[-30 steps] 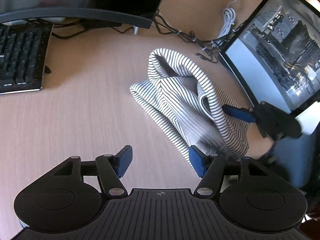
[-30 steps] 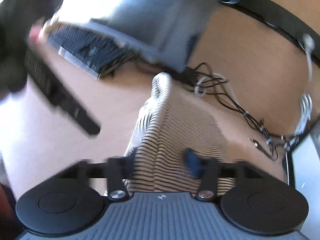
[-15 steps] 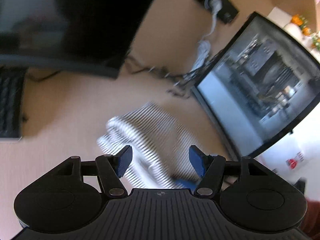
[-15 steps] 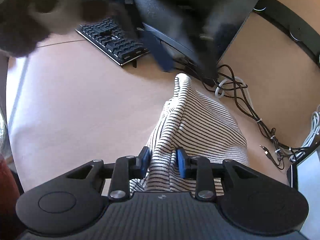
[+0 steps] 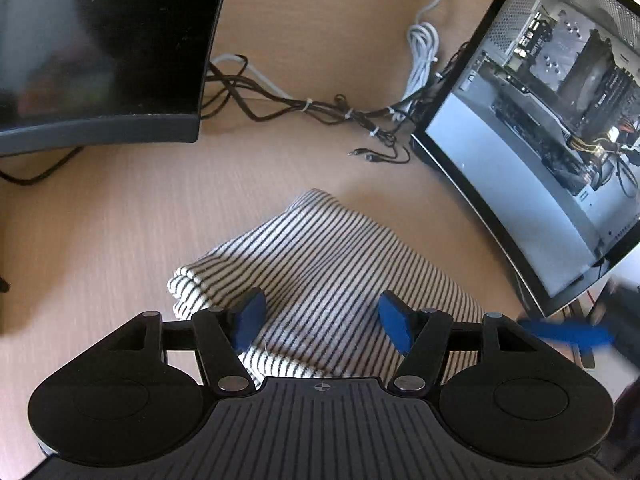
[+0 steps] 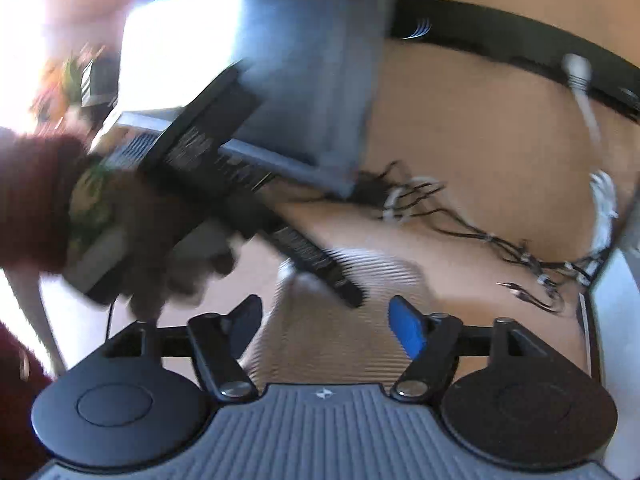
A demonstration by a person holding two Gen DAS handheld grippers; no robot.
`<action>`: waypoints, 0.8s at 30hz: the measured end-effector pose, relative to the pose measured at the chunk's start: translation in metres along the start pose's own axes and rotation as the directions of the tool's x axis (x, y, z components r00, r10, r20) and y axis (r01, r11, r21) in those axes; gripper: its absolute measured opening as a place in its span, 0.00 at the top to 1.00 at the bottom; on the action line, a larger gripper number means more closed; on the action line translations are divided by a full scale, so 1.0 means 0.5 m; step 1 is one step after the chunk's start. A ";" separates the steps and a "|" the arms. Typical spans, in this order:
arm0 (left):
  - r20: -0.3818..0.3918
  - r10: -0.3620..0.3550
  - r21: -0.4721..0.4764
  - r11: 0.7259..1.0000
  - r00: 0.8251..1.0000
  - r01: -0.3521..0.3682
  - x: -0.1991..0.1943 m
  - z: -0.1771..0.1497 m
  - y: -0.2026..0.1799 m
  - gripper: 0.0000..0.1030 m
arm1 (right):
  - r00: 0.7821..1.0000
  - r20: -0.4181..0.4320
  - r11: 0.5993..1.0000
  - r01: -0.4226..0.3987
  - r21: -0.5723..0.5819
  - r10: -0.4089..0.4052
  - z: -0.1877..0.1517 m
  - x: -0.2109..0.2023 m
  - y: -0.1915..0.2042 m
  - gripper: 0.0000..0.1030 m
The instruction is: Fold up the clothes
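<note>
Pale wooden desk carrying a monitor, tangled cables and an open computer case. Lying at centre is the striped garment, already folded into a compact bundle. Left gripper is hovering above it, jaws wide and holding nothing; right gripper, its view blurred, is likewise spread and empty. Judged best practice: press the top layer flat, squaring the rolled left edge without dragging the stack.
</note>
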State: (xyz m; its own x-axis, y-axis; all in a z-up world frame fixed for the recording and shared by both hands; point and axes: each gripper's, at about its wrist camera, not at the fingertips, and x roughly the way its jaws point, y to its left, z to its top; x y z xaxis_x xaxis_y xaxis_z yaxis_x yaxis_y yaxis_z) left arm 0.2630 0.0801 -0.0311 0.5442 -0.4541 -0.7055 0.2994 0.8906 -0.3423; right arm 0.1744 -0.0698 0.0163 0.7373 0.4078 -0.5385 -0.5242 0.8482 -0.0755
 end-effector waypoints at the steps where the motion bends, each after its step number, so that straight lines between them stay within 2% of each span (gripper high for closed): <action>1: 0.000 0.000 0.000 1.000 1.000 0.000 0.001 0.001 0.000 0.32 | 1.000 -0.019 1.000 0.022 0.009 -0.022 -0.007 0.013 -0.007 0.24; 5: 0.004 -0.007 0.010 1.000 1.000 0.007 0.004 -0.006 0.008 0.31 | 0.987 -0.155 0.998 0.054 0.011 -0.052 -0.061 0.087 0.010 0.20; 7: 0.004 -0.012 0.019 1.000 1.000 0.012 0.006 -0.008 0.010 0.30 | 0.985 -0.164 0.998 0.062 0.005 -0.061 -0.089 0.102 0.023 0.12; 11: 0.008 -0.006 0.051 0.999 1.000 0.006 0.011 -0.013 0.005 0.27 | 0.984 -0.167 0.997 0.068 0.021 -0.063 -0.091 0.110 0.014 0.07; 13: 0.008 -0.007 0.065 0.998 1.000 0.006 0.014 -0.014 0.001 0.24 | 0.982 -0.178 0.997 0.067 0.044 -0.058 -0.090 0.120 0.004 0.00; 24: 0.005 -0.003 0.126 0.992 1.000 0.003 0.025 -0.018 -0.013 0.12 | 0.982 -0.186 0.987 0.043 0.156 -0.013 -0.090 0.129 -0.013 0.00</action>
State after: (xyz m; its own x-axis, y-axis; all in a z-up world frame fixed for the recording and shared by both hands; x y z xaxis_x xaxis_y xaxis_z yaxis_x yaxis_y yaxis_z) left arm 0.2605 0.0688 -0.0431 0.5468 -0.4573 -0.7014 0.3972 0.8791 -0.2635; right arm 0.2064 -0.0640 -0.0556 0.6519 0.3268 -0.6843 -0.4196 0.9071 0.0335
